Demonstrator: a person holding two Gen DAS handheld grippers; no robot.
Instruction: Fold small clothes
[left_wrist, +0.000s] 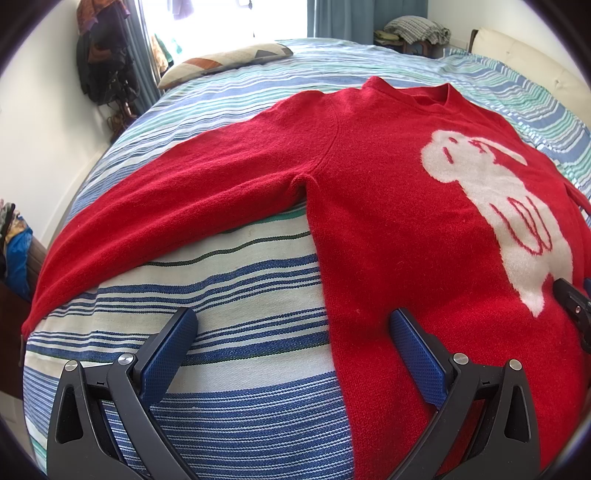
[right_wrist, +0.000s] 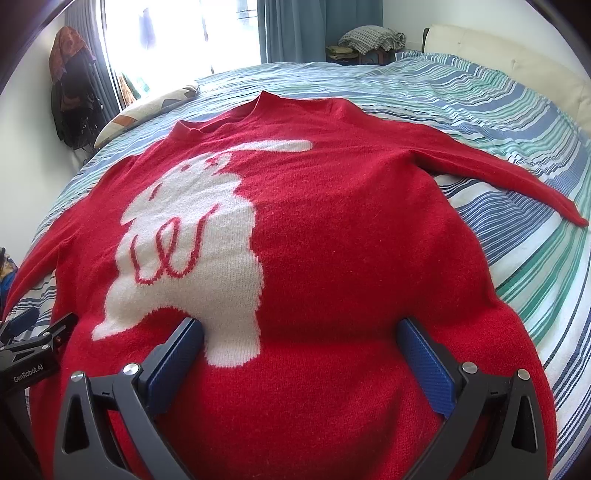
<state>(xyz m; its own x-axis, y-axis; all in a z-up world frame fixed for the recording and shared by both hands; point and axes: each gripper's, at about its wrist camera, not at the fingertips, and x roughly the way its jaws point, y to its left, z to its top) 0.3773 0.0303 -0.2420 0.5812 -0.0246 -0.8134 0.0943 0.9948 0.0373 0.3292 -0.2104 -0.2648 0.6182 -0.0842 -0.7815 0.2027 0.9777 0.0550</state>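
Lying flat, the red sweater spreads beneath both grippers' parted fingers.

Your left gripper has its jaws spread wide, fingers pointing toward 12 o'clock. Your right gripper matches it, jaws wide, with the left one at its 9 o'clock.

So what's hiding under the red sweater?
The red sweater lies flat on the striped bedspread, whose stripes show all around it and between the left sleeve and the body. Anything else beneath is covered by the knit and cannot be seen.
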